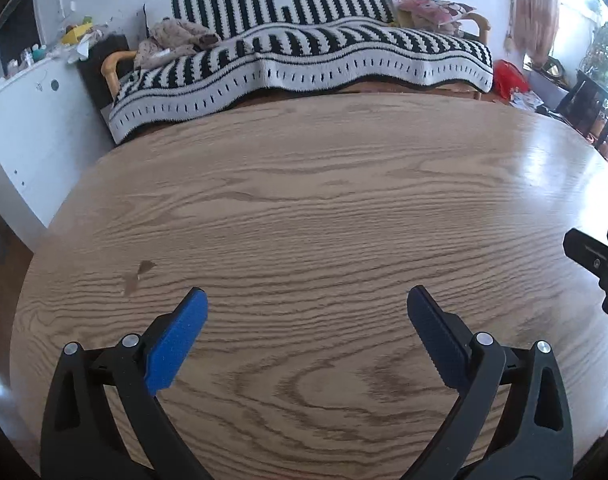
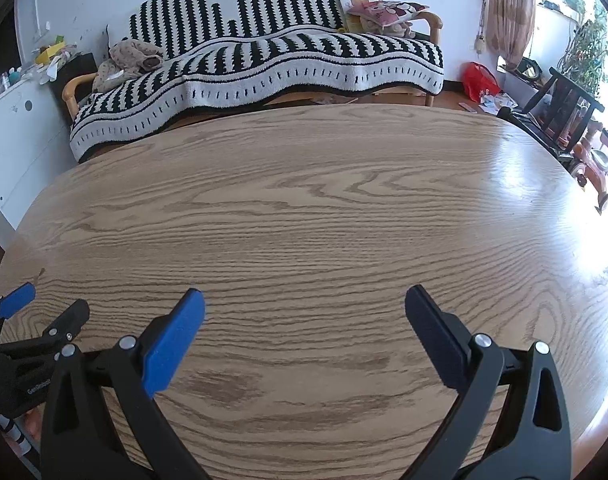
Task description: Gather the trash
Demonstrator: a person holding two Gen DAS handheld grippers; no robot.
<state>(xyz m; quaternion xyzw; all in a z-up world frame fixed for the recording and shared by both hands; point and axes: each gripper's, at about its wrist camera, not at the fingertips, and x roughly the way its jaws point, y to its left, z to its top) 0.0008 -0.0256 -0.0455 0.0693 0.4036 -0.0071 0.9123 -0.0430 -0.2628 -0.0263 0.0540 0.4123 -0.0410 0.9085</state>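
- At far left a white cabinet (image 1: 20,120) stands by the wall, with small bottles and crumpled paper and packaging (image 1: 78,38) heaped on its top; this litter is well apart from both grippers.
- Just right of it a dark box (image 2: 74,70) sits beside the wooden armrest of a sofa (image 2: 74,92).
- The sofa carries a black-and-white striped blanket (image 2: 264,56), with a bundle of beige cloth (image 2: 132,60) at its left end and a pink printed cushion (image 2: 384,10) at its right end.
- In front of the sofa lies the wood-grain surface (image 1: 324,200), with a small dark stain (image 1: 138,276) on its left part near the left gripper.
- The left gripper (image 1: 306,308) hangs low over the near edge of the surface, its blue-padded fingers (image 1: 176,340) spread wide apart with nothing between them.
- The right gripper (image 2: 304,306) hangs just beside it to the right, its fingers (image 2: 172,344) likewise wide apart and holding nothing.
- On the floor right of the sofa, a red plastic bag (image 2: 480,80) lies with scattered papers (image 2: 498,102) just beside it, well apart from both grippers.
- At far right stand a dark wooden chair (image 2: 560,108), a patterned curtain (image 2: 508,8) and green plants (image 2: 592,52) by a bright window.
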